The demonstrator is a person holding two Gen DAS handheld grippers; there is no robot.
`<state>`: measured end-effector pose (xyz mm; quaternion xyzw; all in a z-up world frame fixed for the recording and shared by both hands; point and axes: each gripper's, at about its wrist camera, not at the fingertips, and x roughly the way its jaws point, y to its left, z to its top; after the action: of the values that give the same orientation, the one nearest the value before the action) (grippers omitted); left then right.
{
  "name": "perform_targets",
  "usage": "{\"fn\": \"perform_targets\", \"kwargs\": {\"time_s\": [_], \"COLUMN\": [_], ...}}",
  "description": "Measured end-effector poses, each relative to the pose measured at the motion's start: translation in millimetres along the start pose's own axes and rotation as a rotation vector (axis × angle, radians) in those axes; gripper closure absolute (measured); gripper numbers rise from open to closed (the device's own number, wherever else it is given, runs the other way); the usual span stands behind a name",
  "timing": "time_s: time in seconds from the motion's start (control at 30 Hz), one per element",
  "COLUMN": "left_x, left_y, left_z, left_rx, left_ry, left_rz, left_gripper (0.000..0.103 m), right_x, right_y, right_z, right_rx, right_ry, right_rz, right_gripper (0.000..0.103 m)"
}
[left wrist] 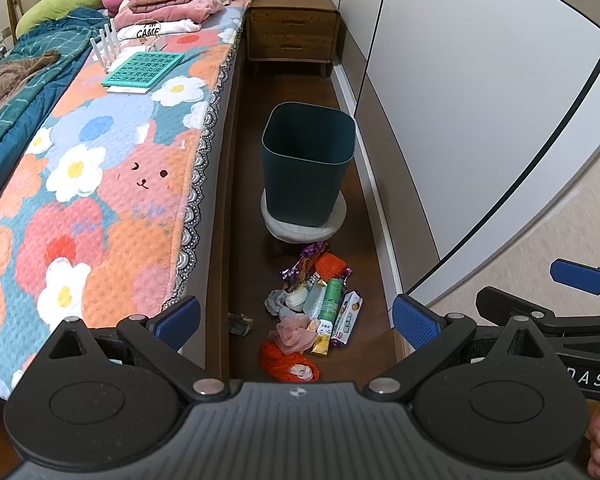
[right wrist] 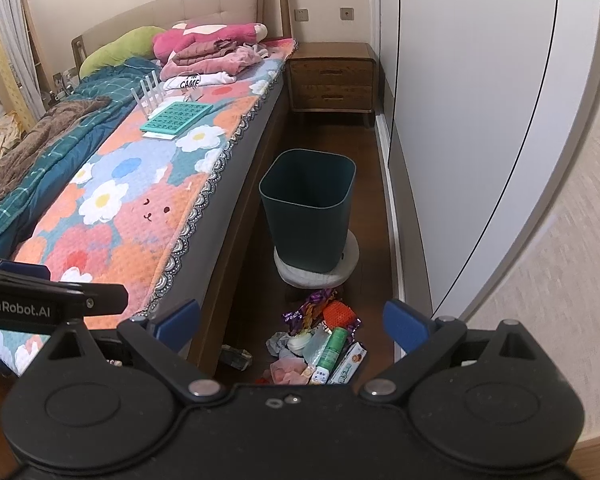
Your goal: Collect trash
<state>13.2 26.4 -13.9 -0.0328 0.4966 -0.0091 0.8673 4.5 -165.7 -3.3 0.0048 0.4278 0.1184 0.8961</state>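
Note:
A pile of trash [left wrist: 316, 304] lies on the dark wood floor between the bed and the wardrobe: wrappers, a green tube [left wrist: 331, 300], crumpled paper, an orange net [left wrist: 288, 362]. It also shows in the right wrist view [right wrist: 320, 344]. Behind it a dark green bin [left wrist: 308, 164] [right wrist: 308, 212] stands on a low round white stool [left wrist: 304, 226]. My left gripper [left wrist: 296, 320] is open and empty, above the pile. My right gripper [right wrist: 292, 322] is open and empty too, and it shows at the right of the left wrist view [left wrist: 580, 280].
The bed with a flowered cover [left wrist: 112, 184] runs along the left, with a teal board [left wrist: 144, 68] and folded clothes [left wrist: 164, 0] on it. A wooden nightstand [left wrist: 292, 28] stands at the far end. White wardrobe doors [left wrist: 460, 100] line the right side.

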Motion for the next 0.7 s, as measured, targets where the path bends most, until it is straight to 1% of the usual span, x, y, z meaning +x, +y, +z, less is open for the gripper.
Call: {"fn": "perform_targets", "kwargs": {"time_s": [0.33, 0.47, 0.6, 0.7], "left_x": [10.2, 21.9, 47.9, 71.9], "left_y": [18.9, 19.2, 19.8, 14.0], "left_z": [4.5, 3.0, 1.5, -0.8], "left_rx": [0.042, 0.076, 0.04, 0.024], "left_ry": [0.017, 0.033, 0.103, 0.144], "left_rz": [-0.033, -0.04, -0.041, -0.014], "left_gripper": [0.0, 0.0, 0.0, 0.0], "right_x": [7.8, 13.3, 33.3, 61.2], "right_y": [10.8, 7.6, -9.1, -28.8], "right_z": [-0.4, 1.3, 3.9, 9.1], "right_rx": [0.047, 0.064, 0.067, 0.042], "right_ry": [0.004, -0.002, 0.021, 0.05], "right_rz": [-0.018, -0.006, 0.003, 0.021], "right_gripper": [0.004, 0.004, 0.004, 0.004]}}
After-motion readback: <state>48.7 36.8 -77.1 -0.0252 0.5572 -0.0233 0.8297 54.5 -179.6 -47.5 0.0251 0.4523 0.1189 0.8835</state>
